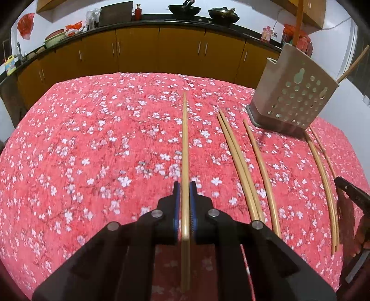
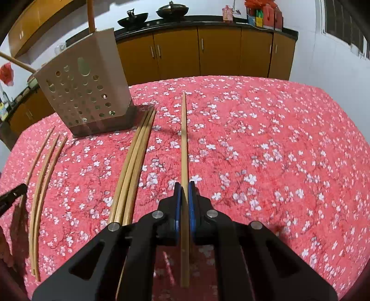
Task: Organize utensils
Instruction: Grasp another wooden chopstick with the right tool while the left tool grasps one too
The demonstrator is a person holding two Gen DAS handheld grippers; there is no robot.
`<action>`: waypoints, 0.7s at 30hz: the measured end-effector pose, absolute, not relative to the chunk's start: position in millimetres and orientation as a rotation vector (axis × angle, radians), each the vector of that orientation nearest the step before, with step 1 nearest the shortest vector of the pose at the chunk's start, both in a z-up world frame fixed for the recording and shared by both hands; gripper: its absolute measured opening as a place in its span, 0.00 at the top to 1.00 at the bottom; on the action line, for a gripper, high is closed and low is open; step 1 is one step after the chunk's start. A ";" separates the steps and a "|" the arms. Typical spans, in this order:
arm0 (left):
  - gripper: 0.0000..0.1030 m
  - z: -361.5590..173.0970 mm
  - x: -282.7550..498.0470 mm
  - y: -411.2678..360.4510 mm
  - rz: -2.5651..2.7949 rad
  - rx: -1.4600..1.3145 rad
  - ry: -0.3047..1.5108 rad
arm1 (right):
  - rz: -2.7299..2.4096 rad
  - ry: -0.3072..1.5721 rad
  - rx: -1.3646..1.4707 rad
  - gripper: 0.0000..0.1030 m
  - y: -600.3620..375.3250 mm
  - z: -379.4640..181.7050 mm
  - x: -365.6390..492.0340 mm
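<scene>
My left gripper (image 1: 185, 188) is shut on a wooden chopstick (image 1: 185, 139) that points forward over the red floral tablecloth (image 1: 92, 150). My right gripper (image 2: 184, 188) is shut on another wooden chopstick (image 2: 184, 139), also pointing forward. A perforated beige utensil holder (image 1: 293, 97) stands on the cloth at the right of the left wrist view and at the left of the right wrist view (image 2: 85, 85); it holds a few sticks. Several loose chopsticks (image 1: 240, 166) lie on the cloth beside the holder, also in the right wrist view (image 2: 131, 166).
Orange kitchen cabinets (image 1: 138, 51) with a dark counter run behind the table, carrying woks (image 1: 185, 10) and bottles. The other gripper's black tip shows at the right edge of the left wrist view (image 1: 351, 192) and at the left edge of the right wrist view (image 2: 11, 196).
</scene>
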State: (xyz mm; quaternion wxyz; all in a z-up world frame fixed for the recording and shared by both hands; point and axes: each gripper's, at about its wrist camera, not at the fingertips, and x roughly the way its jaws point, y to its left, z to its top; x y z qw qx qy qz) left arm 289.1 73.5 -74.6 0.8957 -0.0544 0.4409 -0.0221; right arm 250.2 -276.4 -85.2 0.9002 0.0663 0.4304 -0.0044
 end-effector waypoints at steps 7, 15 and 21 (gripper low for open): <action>0.88 -74.8 271.1 72.6 -0.064 -0.124 0.913 | -0.001 0.882 0.126 0.93 -276.7 -85.7 232.0; 0.88 -75.6 266.9 71.0 -0.058 -0.121 0.898 | -0.003 0.871 0.117 0.92 -275.7 -85.8 231.7; 0.87 -76.1 267.4 70.8 -0.053 -0.119 0.900 | -0.003 0.872 0.116 0.92 -276.1 -85.8 233.3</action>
